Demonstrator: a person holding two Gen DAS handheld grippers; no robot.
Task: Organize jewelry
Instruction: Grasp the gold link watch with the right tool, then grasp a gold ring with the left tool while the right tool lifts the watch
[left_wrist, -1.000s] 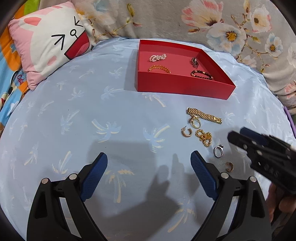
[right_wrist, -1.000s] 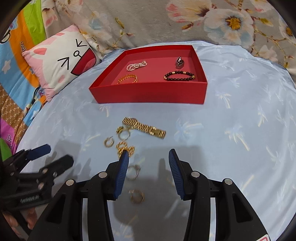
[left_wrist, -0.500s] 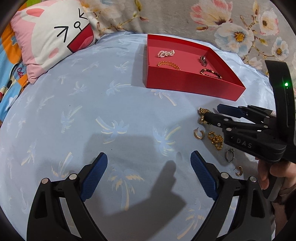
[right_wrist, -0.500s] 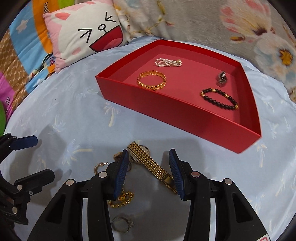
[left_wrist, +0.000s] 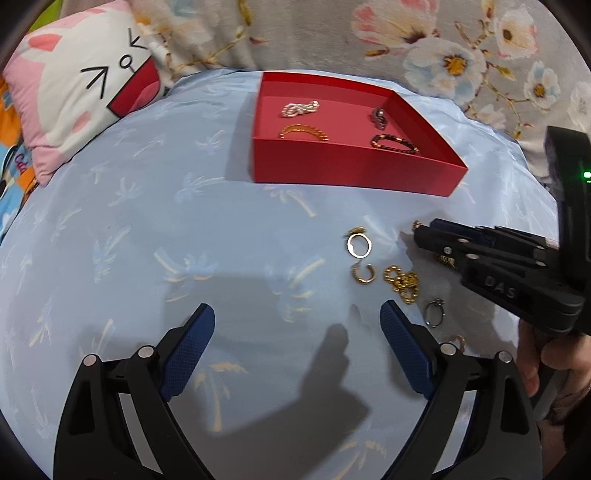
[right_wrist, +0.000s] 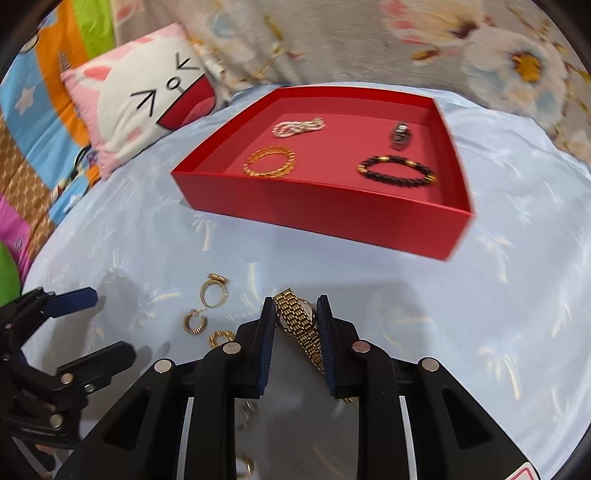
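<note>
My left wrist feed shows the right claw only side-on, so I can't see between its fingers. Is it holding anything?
Observer: Yes. The right claw is shut on the gold watch, with the dial between the pads.
Operator: Where does the strap go?
Observer: It runs back between the fingers toward the camera. I can't make out its end.
Operator: Is there room in the tray for it?
Observer: The red tray has bare floor between the gold bracelet and the black bead bracelet.
</note>
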